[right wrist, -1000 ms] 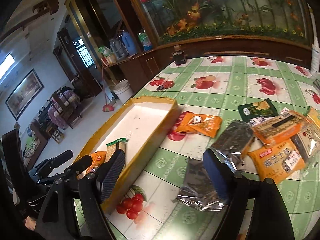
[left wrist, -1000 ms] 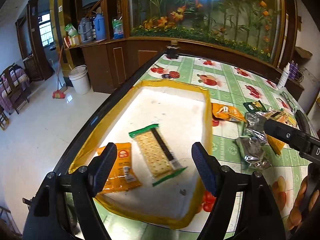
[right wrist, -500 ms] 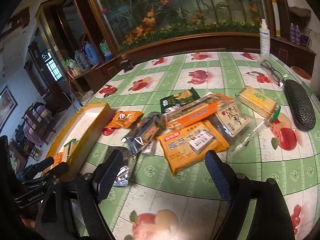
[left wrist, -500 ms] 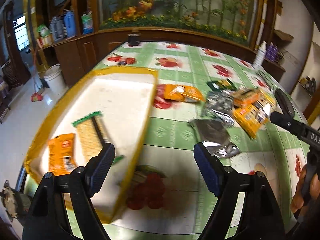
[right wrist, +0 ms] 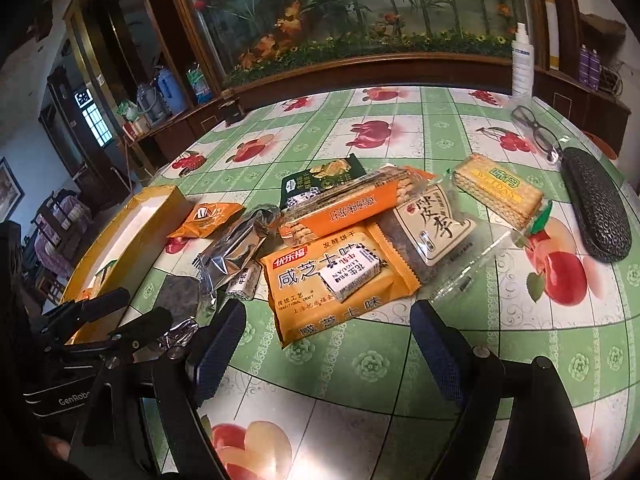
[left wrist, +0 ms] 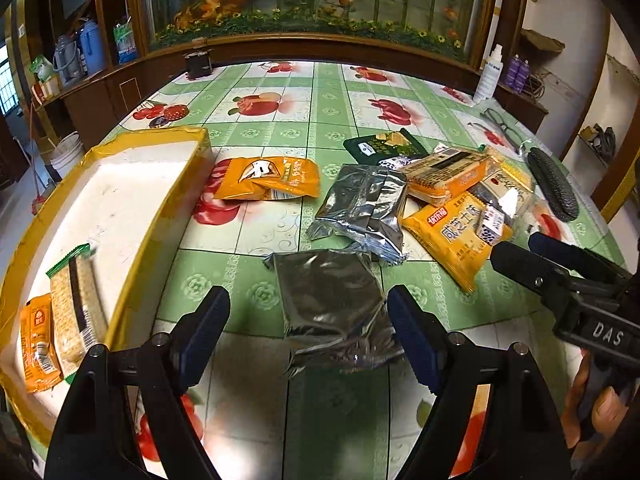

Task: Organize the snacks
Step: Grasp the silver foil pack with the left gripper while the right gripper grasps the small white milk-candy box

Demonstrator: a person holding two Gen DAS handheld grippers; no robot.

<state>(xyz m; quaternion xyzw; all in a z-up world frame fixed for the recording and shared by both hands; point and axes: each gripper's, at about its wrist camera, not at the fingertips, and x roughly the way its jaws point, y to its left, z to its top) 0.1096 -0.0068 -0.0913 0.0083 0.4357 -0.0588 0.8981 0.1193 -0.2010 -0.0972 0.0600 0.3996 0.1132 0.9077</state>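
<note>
One worktop (left wrist: 332, 100), covered in a green-checked plastic cloth printed with red fruit, carried everything. At its left edge sat one long yellow-rimmed tray with a white floor (left wrist: 120, 192), holding two snacks: a green-ended pack of pale crackers (left wrist: 74, 300) and, just beside it, a small orange sachet (left wrist: 38, 344).

The other snacks lay loose on the cloth to the right of the tray. There were two silver foil pouches: a flat one (left wrist: 328, 300) between the fingers of the left tool (left wrist: 308, 328), and a crumpled one (left wrist: 364, 204) further back. One orange bag with white print (left wrist: 268, 178) lay near the tray's corner. In the heap were one large orange cracker pack (right wrist: 320, 280) reading "TRADITIONAL CRAFT" under Chinese characters, a small white wrapped sweet (right wrist: 350, 274) lying on it, one orange-banded biscuit sleeve (right wrist: 344, 204), one dark green packet (right wrist: 320, 178), one clear pack with a cream label of brush characters (right wrist: 436, 222), and one yellow wafer pack with a green label (right wrist: 500, 190), its writing too small to read.

One black textured spectacle case (right wrist: 596, 204) lay at the right, one pair of glasses (right wrist: 536, 132) beyond it.

The left tool's jaws stood wide apart, not pressing the pouch. The right tool (right wrist: 328, 344) was spread wide and empty above the cloth; its body read "DAS", the left's "GenRobo".
</note>
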